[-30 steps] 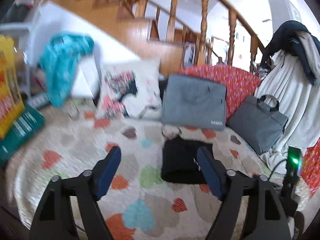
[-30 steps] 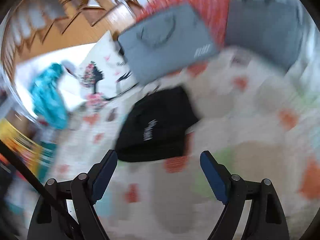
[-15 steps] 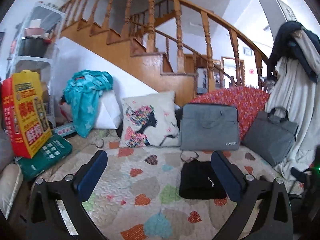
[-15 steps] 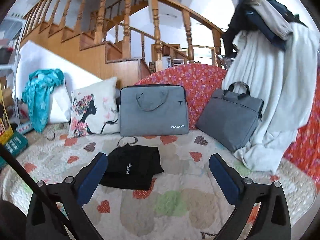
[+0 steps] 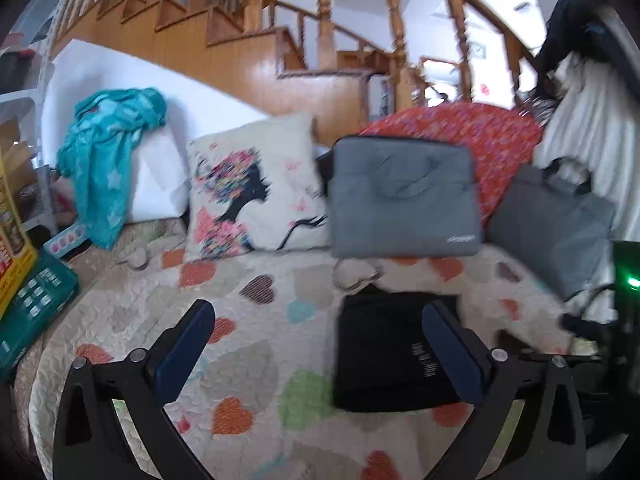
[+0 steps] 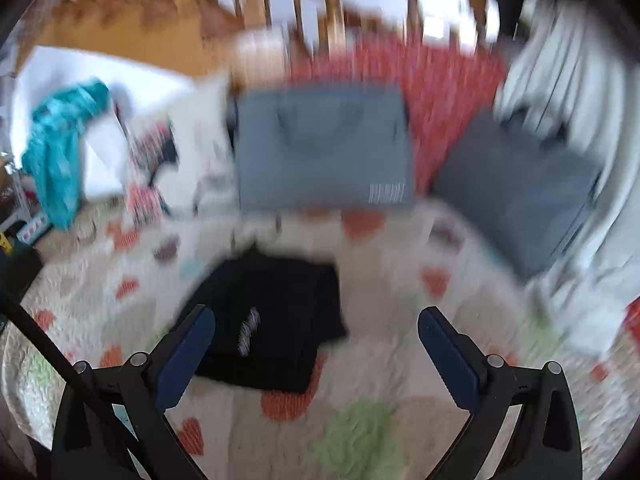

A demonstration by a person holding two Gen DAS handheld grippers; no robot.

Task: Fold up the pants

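The pants [image 5: 384,352] lie on the quilt [image 5: 248,360] as a compact black rectangle, just in front of the grey bag [image 5: 404,200], and they look already folded. The left gripper [image 5: 320,354] and right gripper [image 6: 316,356] both hang above the quilt, spread wide and holding nothing (the right view is badly blurred). Judging by this, the folding step is finished; any next move is only tidying an edge.

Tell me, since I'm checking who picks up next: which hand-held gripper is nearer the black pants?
Hard to call. The pants lie just behind the left hand-held gripper's right finger; the right one's left finger overlaps them.
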